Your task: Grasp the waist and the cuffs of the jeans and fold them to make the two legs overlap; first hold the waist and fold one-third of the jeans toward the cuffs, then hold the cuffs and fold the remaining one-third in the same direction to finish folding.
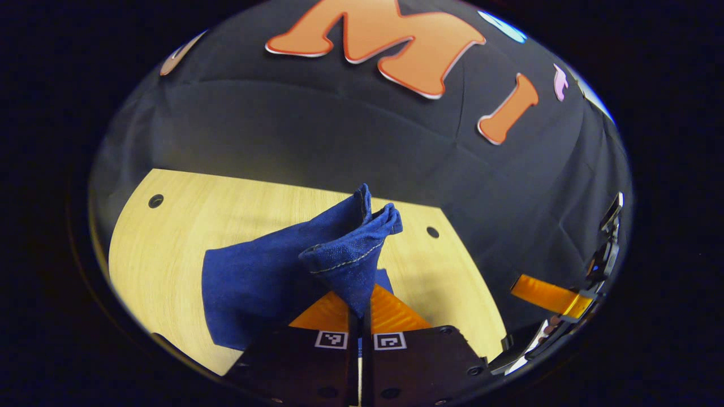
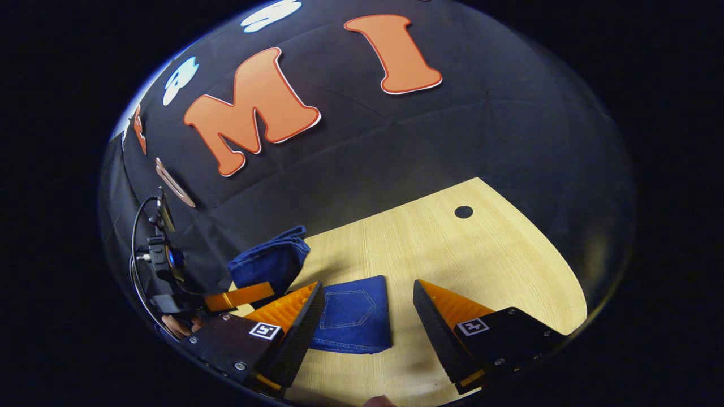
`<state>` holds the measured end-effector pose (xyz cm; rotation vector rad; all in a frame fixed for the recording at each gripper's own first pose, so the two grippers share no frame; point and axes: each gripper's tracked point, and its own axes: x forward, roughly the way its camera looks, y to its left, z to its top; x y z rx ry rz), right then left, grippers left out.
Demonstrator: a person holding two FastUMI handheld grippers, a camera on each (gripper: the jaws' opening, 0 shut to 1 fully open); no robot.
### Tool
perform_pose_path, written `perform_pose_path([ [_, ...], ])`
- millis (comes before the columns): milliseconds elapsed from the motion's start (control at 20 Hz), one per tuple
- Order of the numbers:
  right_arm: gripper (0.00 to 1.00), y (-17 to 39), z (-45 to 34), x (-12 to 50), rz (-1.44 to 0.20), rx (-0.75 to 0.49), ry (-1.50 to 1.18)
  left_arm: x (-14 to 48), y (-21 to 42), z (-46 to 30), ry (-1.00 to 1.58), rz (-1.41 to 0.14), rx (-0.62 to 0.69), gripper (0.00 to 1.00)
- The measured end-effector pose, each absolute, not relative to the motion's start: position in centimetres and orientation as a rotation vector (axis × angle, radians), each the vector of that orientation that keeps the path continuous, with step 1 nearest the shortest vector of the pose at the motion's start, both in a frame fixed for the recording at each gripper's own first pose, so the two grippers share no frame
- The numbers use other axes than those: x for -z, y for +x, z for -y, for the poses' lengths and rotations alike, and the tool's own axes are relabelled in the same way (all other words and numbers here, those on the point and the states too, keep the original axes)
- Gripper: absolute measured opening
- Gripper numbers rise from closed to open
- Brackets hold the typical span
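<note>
Jeans (image 1: 266,277) hung pinched in the left gripper (image 1: 362,316); the right gripper (image 2: 367,316) stood spread, so the lifted cuffs (image 1: 373,217) risked sagging unevenly.

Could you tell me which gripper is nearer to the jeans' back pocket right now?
Right. The right gripper hangs open just above the back pocket; the left gripper is shut on a raised fold of the jeans, away from it.

My left gripper (image 1: 360,316) and right gripper (image 2: 367,316) have black bodies with small screws, each finger carrying a square black-and-white marker; ribbed pads face inward.
</note>
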<state>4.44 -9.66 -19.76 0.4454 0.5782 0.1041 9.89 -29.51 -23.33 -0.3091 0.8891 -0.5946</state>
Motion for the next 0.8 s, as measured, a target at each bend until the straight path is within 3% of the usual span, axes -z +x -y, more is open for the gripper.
perform_pose_path([
  [100,0.97,4.4,10.2,20.3,-0.581,-0.100,0.446,24.5,7.8,31.4,-0.269,-0.926,0.661,0.11],
  [250,0.97,4.4,10.7,20.9,-0.596,-0.095,0.448,23.3,5.2,33.3,-0.250,-0.913,0.724,0.53],
  [300,0.97,4.5,10.6,20.9,-0.593,-0.099,0.449,22.8,5.0,33.2,-0.236,-0.895,0.728,0.60],
  [350,0.97,4.5,10.4,20.7,-0.586,-0.102,0.449,22.2,5.3,32.7,-0.222,-0.872,0.722,0.79],
  [400,0.97,4.7,10.3,20.5,-0.577,-0.103,0.445,21.8,5.4,32.0,-0.211,-0.847,0.712,0.82],
  [450,0.97,4.8,10.0,20.2,-0.566,-0.107,0.438,21.1,5.7,31.1,-0.205,-0.819,0.696,0.94],
  [500,0.97,4.9,9.7,19.8,-0.550,-0.110,0.428,20.0,6.1,30.1,-0.204,-0.785,0.678,0.88],
  [550,0.97,5.0,9.4,19.3,-0.529,-0.118,0.416,19.2,6.6,29.2,-0.202,-0.754,0.657,0.95],
  [800,0.97,5.6,7.1,15.7,-0.403,-0.156,0.322,13.6,9.1,23.9,-0.158,-0.552,0.527,0.98],
])
